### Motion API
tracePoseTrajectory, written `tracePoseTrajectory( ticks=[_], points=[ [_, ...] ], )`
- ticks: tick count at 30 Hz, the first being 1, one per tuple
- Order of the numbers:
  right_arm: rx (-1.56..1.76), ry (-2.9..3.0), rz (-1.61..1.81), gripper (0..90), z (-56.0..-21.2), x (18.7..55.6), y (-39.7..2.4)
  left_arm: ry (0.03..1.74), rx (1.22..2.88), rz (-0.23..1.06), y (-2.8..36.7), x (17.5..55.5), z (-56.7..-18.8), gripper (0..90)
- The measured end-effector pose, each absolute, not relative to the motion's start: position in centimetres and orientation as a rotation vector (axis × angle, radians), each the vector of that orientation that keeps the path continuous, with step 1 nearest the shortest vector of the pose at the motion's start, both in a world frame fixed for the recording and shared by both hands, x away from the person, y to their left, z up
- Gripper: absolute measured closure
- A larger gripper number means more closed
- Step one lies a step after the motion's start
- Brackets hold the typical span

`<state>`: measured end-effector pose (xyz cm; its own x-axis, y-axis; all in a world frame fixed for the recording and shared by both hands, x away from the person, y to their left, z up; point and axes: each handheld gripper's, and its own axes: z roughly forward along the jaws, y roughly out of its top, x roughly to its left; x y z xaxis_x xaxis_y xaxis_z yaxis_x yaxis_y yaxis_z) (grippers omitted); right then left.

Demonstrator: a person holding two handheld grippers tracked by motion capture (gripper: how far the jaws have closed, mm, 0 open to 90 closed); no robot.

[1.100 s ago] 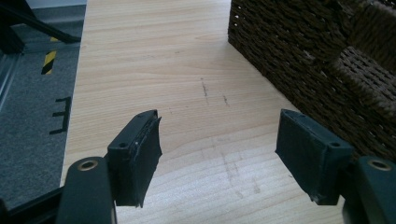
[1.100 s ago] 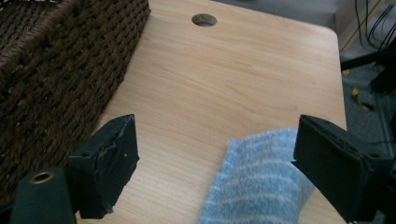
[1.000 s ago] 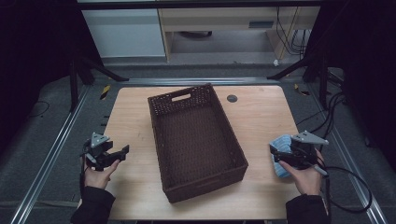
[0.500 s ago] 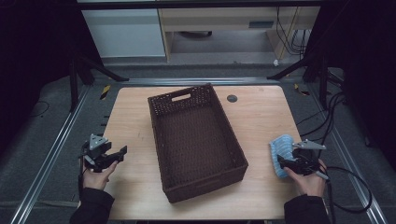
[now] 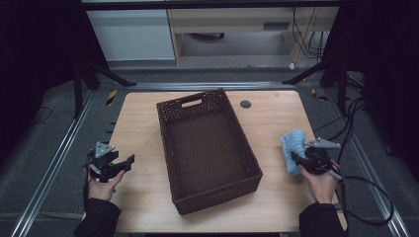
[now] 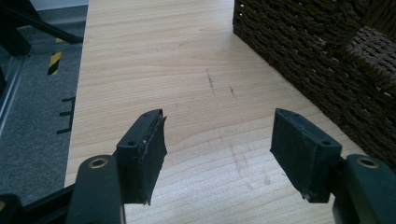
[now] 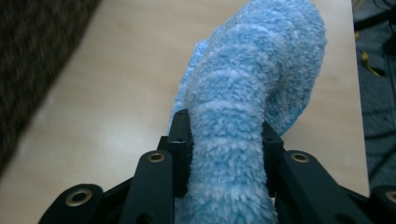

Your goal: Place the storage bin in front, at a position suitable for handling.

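While the right tongs (image 7: 226, 140) are pinching the fluffy blue cloth (image 7: 252, 93), their two black jaws are pressing on it from both sides, and they have just been closing on it. Seen from the right gripper view, the cloth is bulging up between the jaws and is folding away toward 12 o'clock, with its far part lying on the table (image 7: 116, 84). From the high view, the right tongs (image 5: 296, 159) are pointing toward 9 o'clock, and the blue cloth (image 5: 292, 143) is sitting at about 3 o'clock on the table, near the right edge and well apart from the basket (image 5: 207, 148). A hand (image 5: 321, 180) is holding these tongs from the 6 o'clock side, and a cable is trailing away from it over the floor.

The left tongs (image 6: 219, 144) are standing spread wide, with bare wood of the table (image 6: 187, 70) showing between the jaws and nothing touching the pads. From the high view, the left tongs (image 5: 129, 160) are staying at about 8 o'clock on the table, near the left edge, and are pointing toward 3 o'clock, at the dark woven basket. This basket is lying in the middle of the table, turned a little, with a handle slot in its far wall. Beyond its far right corner, at about 1 o'clock, a small dark round disc (image 5: 245, 104) is sitting in the table top.
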<state>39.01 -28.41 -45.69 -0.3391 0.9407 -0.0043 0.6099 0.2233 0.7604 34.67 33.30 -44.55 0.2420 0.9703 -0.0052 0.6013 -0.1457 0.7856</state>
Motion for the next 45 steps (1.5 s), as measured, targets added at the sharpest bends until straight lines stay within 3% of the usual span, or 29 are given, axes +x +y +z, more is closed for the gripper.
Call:
tracePoseTrajectory(
  ticks=[4,10,17,24,37,45],
  points=[
    [1.438,2.024,0.930,66.6,-46.2,42.1,-27.7,1.437,1.836,0.695,33.3,34.7,-44.4,35.4],
    [1.461,2.075,0.841,63.4,-48.3,43.6,-27.5,1.436,1.839,0.687,33.2,34.8,-44.5,35.3],
    [1.442,2.027,0.889,43.7,-47.4,43.0,-27.9,1.420,1.828,0.690,33.0,34.7,-44.1,35.1],
    [1.400,1.951,0.983,35.5,-44.7,41.9,-28.0,1.407,1.821,0.676,32.7,34.7,-43.7,35.0],
    [1.200,2.021,1.087,42.5,-39.7,39.4,-24.7,1.328,1.801,0.681,30.9,34.1,-41.8,34.8],
    [1.126,2.078,1.201,46.6,-38.7,39.0,-21.8,1.270,1.812,0.692,28.7,34.2,-40.2,34.9]
  ],
)
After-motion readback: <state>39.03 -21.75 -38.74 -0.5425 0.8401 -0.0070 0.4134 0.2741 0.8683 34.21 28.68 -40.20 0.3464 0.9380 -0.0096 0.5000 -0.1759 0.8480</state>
